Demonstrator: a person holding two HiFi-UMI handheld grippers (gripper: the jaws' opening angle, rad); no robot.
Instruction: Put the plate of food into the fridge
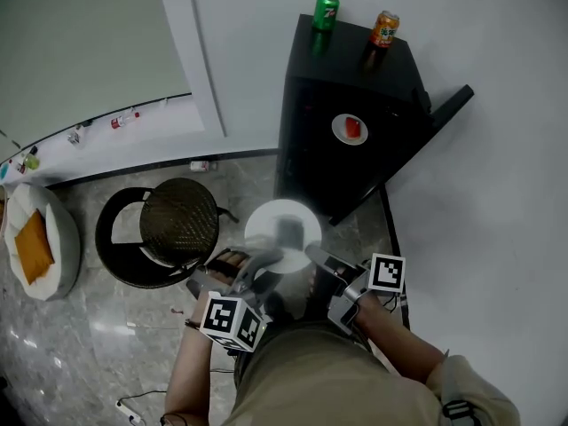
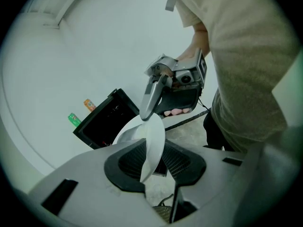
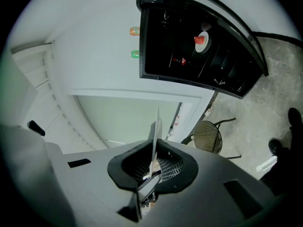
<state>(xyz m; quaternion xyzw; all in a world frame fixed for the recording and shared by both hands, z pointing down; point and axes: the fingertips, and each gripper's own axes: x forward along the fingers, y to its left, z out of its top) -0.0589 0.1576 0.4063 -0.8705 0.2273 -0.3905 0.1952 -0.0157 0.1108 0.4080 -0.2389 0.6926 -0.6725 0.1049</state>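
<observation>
I hold a white plate (image 1: 282, 227) level over the floor, one gripper on each side of its rim. My left gripper (image 1: 257, 265) is shut on the near left edge and my right gripper (image 1: 312, 256) on the near right edge. In the left gripper view the plate (image 2: 154, 143) runs edge-on between the pads of the left gripper (image 2: 154, 163). The right gripper view shows the plate's rim (image 3: 155, 138) pinched in the right gripper (image 3: 152, 162). Ahead stands the black fridge (image 1: 351, 78), its door (image 1: 448, 109) swung open to the right. Inside sits a small plate of red food (image 1: 350, 129).
A green can (image 1: 326, 11) and an orange can (image 1: 384, 28) stand on top of the fridge. A wicker-seat chair (image 1: 177, 220) stands to my left on the stone floor. Farther left lies a white cushion (image 1: 62, 247) with an orange item on it.
</observation>
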